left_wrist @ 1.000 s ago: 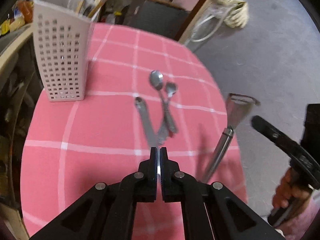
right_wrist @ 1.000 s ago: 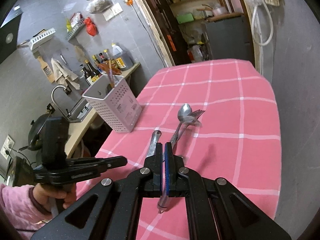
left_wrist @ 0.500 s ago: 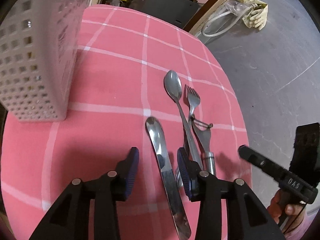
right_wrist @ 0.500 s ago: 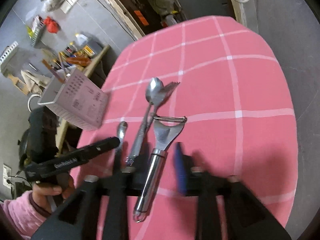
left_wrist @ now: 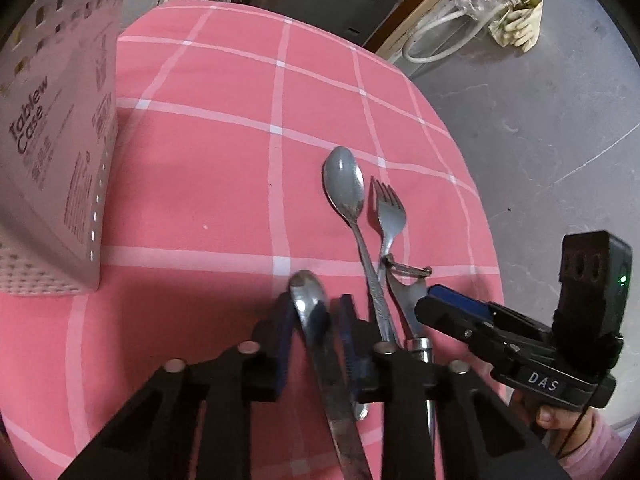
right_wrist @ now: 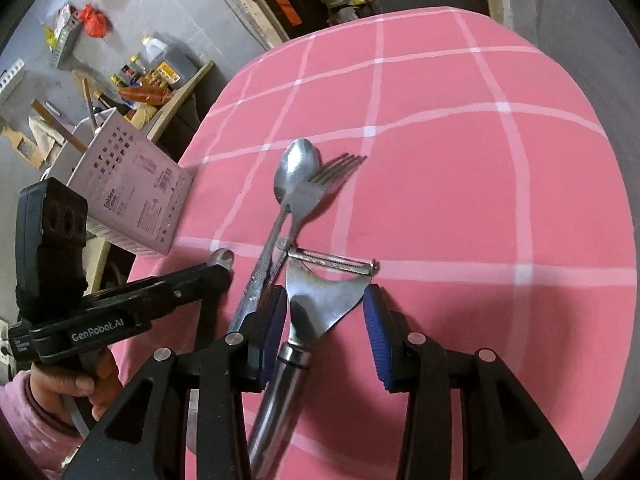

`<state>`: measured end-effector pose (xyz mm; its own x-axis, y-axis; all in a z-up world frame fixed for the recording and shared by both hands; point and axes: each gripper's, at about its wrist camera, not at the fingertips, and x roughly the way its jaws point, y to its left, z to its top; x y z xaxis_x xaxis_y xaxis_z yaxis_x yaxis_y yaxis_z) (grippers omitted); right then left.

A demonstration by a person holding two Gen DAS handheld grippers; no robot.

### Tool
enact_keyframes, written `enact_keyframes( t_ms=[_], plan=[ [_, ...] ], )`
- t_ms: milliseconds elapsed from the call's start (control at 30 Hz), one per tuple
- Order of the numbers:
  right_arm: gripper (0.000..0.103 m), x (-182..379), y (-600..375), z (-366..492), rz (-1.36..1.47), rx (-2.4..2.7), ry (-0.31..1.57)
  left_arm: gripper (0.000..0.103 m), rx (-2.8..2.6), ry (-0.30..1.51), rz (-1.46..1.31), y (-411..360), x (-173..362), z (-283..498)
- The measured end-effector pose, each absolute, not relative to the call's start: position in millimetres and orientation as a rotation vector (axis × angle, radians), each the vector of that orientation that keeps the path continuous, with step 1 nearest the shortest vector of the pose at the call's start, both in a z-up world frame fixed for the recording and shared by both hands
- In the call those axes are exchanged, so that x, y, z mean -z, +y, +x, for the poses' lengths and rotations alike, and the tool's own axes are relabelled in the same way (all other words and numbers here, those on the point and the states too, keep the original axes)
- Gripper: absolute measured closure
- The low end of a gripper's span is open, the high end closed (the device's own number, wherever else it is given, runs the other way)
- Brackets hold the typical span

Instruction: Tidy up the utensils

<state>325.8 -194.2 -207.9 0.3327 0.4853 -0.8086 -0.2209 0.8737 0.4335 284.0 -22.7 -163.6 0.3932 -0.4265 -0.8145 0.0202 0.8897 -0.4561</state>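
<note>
My left tool (left_wrist: 316, 332) stands open at lower centre of the left wrist view, its blue pads on either side of the butter knife (left_wrist: 320, 344), which lies flat on the desk (left_wrist: 224, 168) with its rounded tip pointing up-frame; whether the pads touch the blade I cannot tell. My right tool (right_wrist: 326, 320) is spread wide at lower centre of the right wrist view, straddling the flared head of the peeler (right_wrist: 320, 304); the left pad sits just beside the peeler's edge, the right pad clear of it, so nothing is held. The spoon (right_wrist: 294, 172) and fork (right_wrist: 316, 192) lie just above the peeler, the fork's head overlapping the spoon bowl in this view, both handles running down-left past the peeler blade. The spoon handle passes between the two tools and crowds the left pad of my right tool. The perforated utensil holder (right_wrist: 132, 200) stands upright at the left of the frame, near the desk edge, well apart from the cutlery. A rubber glove (left_wrist: 514, 20) hangs at upper right of the left wrist view.
</note>
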Motion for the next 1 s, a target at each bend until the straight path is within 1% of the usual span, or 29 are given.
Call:
enact_keyframes(
  t_ms=[33,100,133,167,233,400,467,500,533,567,600,933,1000],
  plan=[
    [0.068,207.7,-191.8,325.6,0.257,-0.473,1.139,0.088,0.298,1.138,-0.421,-22.0,164.6,284.8],
    [0.075,207.1,-194.1,325.2,0.246,-0.470,1.136,0.092,0.302,1.139,-0.437,-19.7,165.4,285.0],
    [0.087,207.9,-197.1,325.7,0.258,-0.477,1.147,0.095,0.311,1.138,-0.440,-20.9,165.2,285.5],
    [0.096,211.2,-198.9,326.2,0.294,-0.491,1.168,0.096,0.314,1.136,-0.440,-21.7,165.2,285.1],
    [0.096,213.7,-204.8,325.4,0.348,-0.500,1.174,0.098,0.313,1.136,-0.435,-25.0,163.6,285.0],
    [0.095,216.3,-202.9,319.2,0.369,-0.500,1.201,0.099,0.301,1.142,-0.440,-21.4,160.0,280.8],
    [0.084,215.5,-198.1,316.9,0.347,-0.503,1.196,0.099,0.286,1.151,-0.450,-17.7,159.6,275.1],
    [0.081,213.8,-195.6,316.0,0.336,-0.507,1.194,0.099,0.280,1.154,-0.454,-15.6,159.8,273.0],
    [0.073,212.2,-193.2,315.9,0.326,-0.513,1.194,0.099,0.268,1.159,-0.467,-11.9,160.2,268.5],
    [0.067,210.7,-189.3,315.7,0.306,-0.512,1.194,0.099,0.261,1.162,-0.478,-9.4,161.0,266.3],
    [0.066,209.0,-183.9,315.0,0.272,-0.508,1.191,0.099,0.251,1.167,-0.488,-6.5,162.0,264.1],
    [0.066,198.8,-128.6,306.9,-0.192,-0.381,1.159,0.099,0.192,1.162,-0.565,15.4,168.0,246.3],
    [0.071,197.6,-129.5,308.5,-0.173,-0.370,1.160,0.099,0.190,1.160,-0.563,14.1,168.3,245.6]
  ],
)
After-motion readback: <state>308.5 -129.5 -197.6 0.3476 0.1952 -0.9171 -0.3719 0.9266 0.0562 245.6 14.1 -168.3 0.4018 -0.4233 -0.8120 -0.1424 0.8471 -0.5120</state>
